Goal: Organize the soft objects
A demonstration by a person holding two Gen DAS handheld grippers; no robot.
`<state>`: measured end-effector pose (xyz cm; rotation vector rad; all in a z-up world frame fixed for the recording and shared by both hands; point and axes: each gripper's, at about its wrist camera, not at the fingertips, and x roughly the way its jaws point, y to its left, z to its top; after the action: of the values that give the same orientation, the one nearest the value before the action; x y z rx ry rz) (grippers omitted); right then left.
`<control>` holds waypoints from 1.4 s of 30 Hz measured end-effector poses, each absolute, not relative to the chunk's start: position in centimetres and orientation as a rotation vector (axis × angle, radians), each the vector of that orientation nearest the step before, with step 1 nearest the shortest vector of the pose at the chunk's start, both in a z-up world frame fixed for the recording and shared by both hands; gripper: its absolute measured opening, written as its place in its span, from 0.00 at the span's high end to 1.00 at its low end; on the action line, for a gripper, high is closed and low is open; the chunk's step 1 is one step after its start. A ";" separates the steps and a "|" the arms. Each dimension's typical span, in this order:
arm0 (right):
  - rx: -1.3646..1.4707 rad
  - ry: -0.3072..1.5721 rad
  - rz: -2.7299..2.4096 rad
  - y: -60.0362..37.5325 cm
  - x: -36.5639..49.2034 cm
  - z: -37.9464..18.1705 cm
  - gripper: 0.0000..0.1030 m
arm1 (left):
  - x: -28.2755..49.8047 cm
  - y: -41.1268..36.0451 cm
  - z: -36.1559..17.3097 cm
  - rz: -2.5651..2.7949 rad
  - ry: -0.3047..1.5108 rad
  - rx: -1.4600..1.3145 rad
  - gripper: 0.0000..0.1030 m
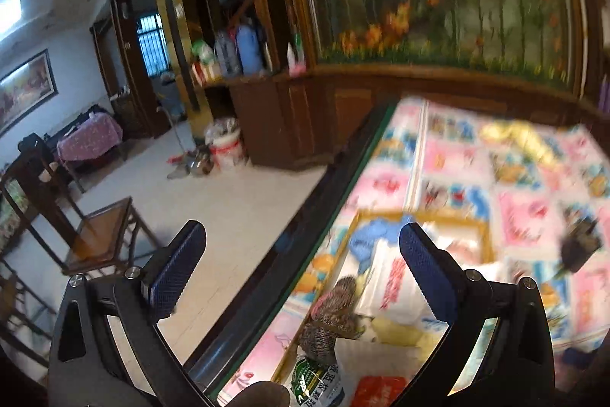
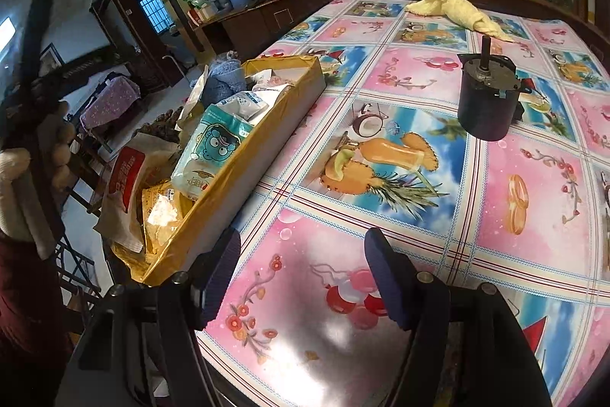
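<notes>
A yellow-taped cardboard box (image 2: 244, 178) sits at the table's left edge. It holds a blue cloth (image 2: 225, 79), a teal cartoon tissue pack (image 2: 206, 147), white packets and a red bag (image 2: 126, 174). A crumpled yellow towel (image 2: 457, 10) lies at the far side of the table. My right gripper (image 2: 303, 273) hovers open over the patterned tablecloth (image 2: 381, 94), to the right of the box, with nothing between its fingers. My left gripper (image 1: 301, 254) is open and empty above the box (image 1: 438, 216), over the blue cloth (image 1: 370, 235) and a white pack (image 1: 396, 288). The yellow towel (image 1: 514, 140) shows blurred.
A black cylindrical motor (image 2: 488, 98) stands on the table between the box and the towel, also seen as the dark motor (image 1: 579, 246). A gloved hand (image 2: 19, 193) is at the left. Wooden chairs (image 1: 95, 235) stand on the floor beside the table edge.
</notes>
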<state>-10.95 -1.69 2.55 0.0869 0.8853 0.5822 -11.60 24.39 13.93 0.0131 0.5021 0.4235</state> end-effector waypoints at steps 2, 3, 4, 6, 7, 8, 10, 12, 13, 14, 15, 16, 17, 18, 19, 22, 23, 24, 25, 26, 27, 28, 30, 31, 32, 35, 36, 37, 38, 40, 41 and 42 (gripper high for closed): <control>0.095 0.885 0.587 -1.7 -11.1 2.5 0.35 | -15.0 24.9 15.6 0.333 0.377 -0.092 0.00; 0.100 0.887 0.590 -1.6 -11.1 2.5 0.35 | -16.2 25.6 15.8 0.266 0.348 -0.174 0.00; 0.106 0.889 0.594 -1.5 -11.0 2.4 0.35 | -16.7 26.3 15.4 0.205 0.363 -0.253 0.00; 0.110 0.892 0.603 -1.2 -11.2 2.3 0.35 | -16.5 26.5 13.9 0.140 0.471 -0.305 0.00; 0.107 0.892 0.608 -1.0 -11.4 2.3 0.35 | -16.5 26.0 13.1 0.161 0.512 -0.278 0.00; 0.101 0.891 0.612 -0.8 -11.6 2.3 0.35 | -16.8 25.5 12.5 0.209 0.514 -0.258 0.00; 0.083 0.883 0.613 -0.4 -12.2 2.4 0.35 | -17.6 24.9 11.7 0.255 0.497 -0.254 0.00; 0.062 0.874 0.605 -0.1 -12.9 2.5 0.35 | -18.1 24.2 11.2 0.283 0.503 -0.245 0.00; 0.054 0.868 0.603 0.1 -13.4 2.5 0.35 | -18.2 23.7 11.0 0.305 0.510 -0.225 0.00; 0.052 0.866 0.607 0.3 -13.8 2.5 0.35 | -18.3 23.2 10.9 0.324 0.517 -0.202 0.00; 0.049 0.867 0.613 0.5 -14.1 2.4 0.34 | -18.3 22.8 10.7 0.344 0.528 -0.176 0.00; 0.043 0.868 0.624 1.0 -14.5 2.4 0.34 | -18.2 22.4 10.6 0.362 0.540 -0.154 0.00; 0.032 0.867 0.633 1.4 -14.9 2.3 0.34 | -18.3 22.2 10.5 0.369 0.544 -0.145 0.00; 0.020 0.867 0.639 1.9 -15.3 2.3 0.34 | -18.2 21.8 10.0 0.375 0.549 -0.141 0.00; -0.005 0.865 0.649 2.7 -15.7 2.2 0.34 | -18.2 21.7 9.9 0.378 0.557 -0.134 0.00; -0.085 0.859 0.681 4.8 -17.1 1.8 0.34 | -18.4 21.9 9.1 0.377 0.580 -0.130 0.00; -0.106 0.857 0.692 5.3 -17.5 1.7 0.34 | -18.3 21.9 9.0 0.382 0.584 -0.130 0.00; -0.125 0.855 0.703 5.8 -17.9 1.6 0.34 | -18.4 22.0 8.8 0.386 0.587 -0.132 0.00; -0.145 0.855 0.714 6.3 -18.3 1.5 0.34 | -18.4 22.2 8.7 0.390 0.594 -0.135 0.00; -0.169 0.851 0.727 6.8 -18.7 1.4 0.34 | -18.5 22.3 8.6 0.394 0.600 -0.137 0.00; -0.188 0.846 0.733 7.2 -19.1 1.4 0.34 | -18.5 22.3 8.5 0.398 0.604 -0.137 0.00; -0.208 0.838 0.736 7.4 -19.3 1.4 0.34 | -18.6 22.4 8.3 0.401 0.607 -0.138 0.00; -0.240 0.822 0.743 7.9 -19.8 1.4 0.34 | -18.5 22.5 8.2 0.403 0.616 -0.142 0.00; -0.252 0.817 0.747 8.1 -20.0 1.4 0.34 | -18.5 22.6 8.1 0.405 0.620 -0.143 0.00; -0.261 0.814 0.748 8.3 -20.1 1.4 0.34 | -18.5 22.7 8.0 0.406 0.622 -0.143 0.00; -0.273 0.812 0.749 8.5 -20.3 1.3 0.34 | -18.4 22.9 7.9 0.406 0.629 -0.151 0.00; -0.272 0.815 0.749 8.6 -20.3 1.3 0.34 | -18.4 23.0 7.8 0.405 0.630 -0.152 0.00; -0.269 0.819 0.748 8.6 -20.2 1.2 0.34 | -18.4 23.0 7.8 0.405 0.632 -0.154 0.00; -0.267 0.821 0.746 8.6 -20.1 1.2 0.34 | -18.4 23.1 7.7 0.406 0.633 -0.155 0.00; -0.264 0.825 0.743 8.6 -20.1 1.2 0.34 | -18.5 23.3 7.7 0.409 0.635 -0.156 0.00; -0.262 0.826 0.743 8.6 -20.1 1.2 0.34 | -18.5 23.3 7.6 0.409 0.636 -0.159 0.00; -0.262 0.826 0.743 8.7 -20.1 1.2 0.34 | -18.5 23.5 7.6 0.408 0.637 -0.161 0.00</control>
<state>-20.15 8.66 1.24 -0.2619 0.8255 0.7429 -18.49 23.52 7.62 -0.1612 0.6367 0.4080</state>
